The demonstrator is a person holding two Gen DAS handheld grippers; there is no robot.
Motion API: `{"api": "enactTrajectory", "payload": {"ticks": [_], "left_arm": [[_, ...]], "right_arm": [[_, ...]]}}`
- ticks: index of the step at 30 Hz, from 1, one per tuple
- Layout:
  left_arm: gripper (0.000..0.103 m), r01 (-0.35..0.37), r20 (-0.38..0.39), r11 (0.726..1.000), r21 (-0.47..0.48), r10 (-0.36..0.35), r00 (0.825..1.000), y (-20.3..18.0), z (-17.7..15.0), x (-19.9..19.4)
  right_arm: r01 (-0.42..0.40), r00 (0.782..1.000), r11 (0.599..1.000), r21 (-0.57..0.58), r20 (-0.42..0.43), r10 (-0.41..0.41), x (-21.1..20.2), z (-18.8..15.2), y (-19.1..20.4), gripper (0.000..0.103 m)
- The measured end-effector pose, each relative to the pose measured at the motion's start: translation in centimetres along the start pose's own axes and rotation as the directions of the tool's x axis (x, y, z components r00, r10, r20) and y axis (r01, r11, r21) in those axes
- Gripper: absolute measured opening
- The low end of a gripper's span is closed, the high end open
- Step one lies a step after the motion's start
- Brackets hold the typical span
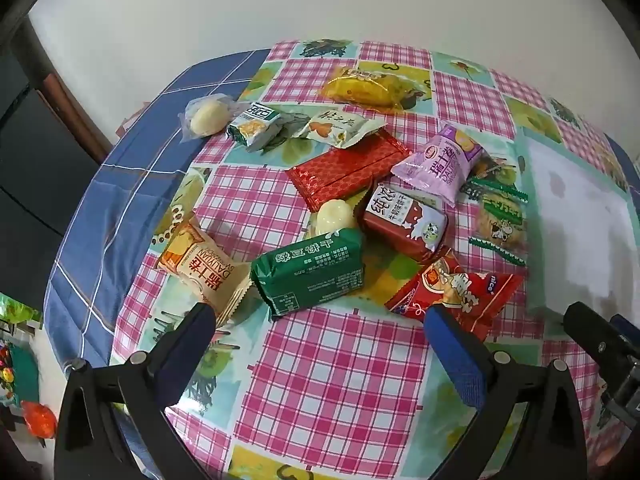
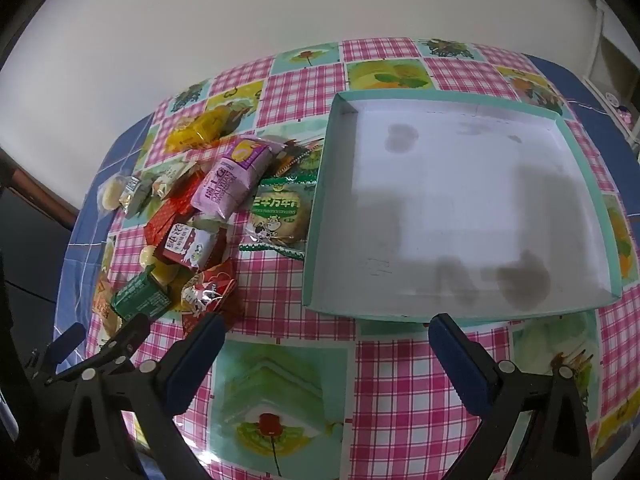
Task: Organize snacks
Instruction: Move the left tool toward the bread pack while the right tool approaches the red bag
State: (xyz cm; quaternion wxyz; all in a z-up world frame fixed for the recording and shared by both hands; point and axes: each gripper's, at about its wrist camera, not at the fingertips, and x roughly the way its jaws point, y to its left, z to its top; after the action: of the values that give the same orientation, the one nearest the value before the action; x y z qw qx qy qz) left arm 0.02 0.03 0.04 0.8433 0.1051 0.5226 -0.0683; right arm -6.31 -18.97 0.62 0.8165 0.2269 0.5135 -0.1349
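Snacks [image 1: 352, 200] heaped on bench, none sorted yet.
Left tool [image 1: 316, 320] and right tool [image 2: 324, 326] both gape wide, holding nothing; teal-rimmed tray [image 2: 316, 216] right of the pile sits unfilled.

Bright, even light; fisheye-warped edges.

Glossy plastic snack wrappers [image 1: 310, 270] lie on a shiny checked tablecloth [image 1: 332, 380] beside a matt cardboard tray [image 2: 320, 216].
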Motion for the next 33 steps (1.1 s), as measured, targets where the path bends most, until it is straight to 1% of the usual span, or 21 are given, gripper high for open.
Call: {"api": "enactTrajectory", "payload": {"ticks": [5,8,9,19,25,33], "left_arm": [[0.103,0.023,0.021,1.0,-0.017,-0.022,1.0,-0.06,-0.04,-0.4],[0.103,0.019,0.02,1.0,-0.017,-0.019,1.0,0.03,-0.34,-0.73],[0.103,0.01,0.008,1.0,-0.008,-0.01,1.0,0.0,-0.13,-0.66],[0.103,0.019,0.017,1.0,-0.023,-0.018,1.0,0.17,0.01,-0.54],[0.103,0.006,0.009,1.0,-0.024,-0.006,1.0,0.01,0.03,-0.36],[0.103,-0.013,0.037,1.0,-0.018,0.014,0.999,-0.16,-0.07,-0.25]], "right_arm": [[0.0,1.0,1.0,-0.001,-0.002,0.0,0.11,-0.17,0.02,0.103],[0.001,1.0,1.0,0.0,-0.001,-0.001,0.1,-0.16,0.04,0.103],[0.001,1.0,1.0,-0.001,-0.001,-0.001,0.1,-0.17,0.03,0.103],[0.003,1.0,1.0,-0.003,-0.006,-0.003,0.25,-0.36,0.17,0.103],[-0.006,1.0,1.0,-0.005,-0.007,0.006,0.14,-0.16,0.19,0.103],[-0.015,1.0,1.0,-0.005,-0.004,0.015,0.08,0.03,0.22,0.103]]}}
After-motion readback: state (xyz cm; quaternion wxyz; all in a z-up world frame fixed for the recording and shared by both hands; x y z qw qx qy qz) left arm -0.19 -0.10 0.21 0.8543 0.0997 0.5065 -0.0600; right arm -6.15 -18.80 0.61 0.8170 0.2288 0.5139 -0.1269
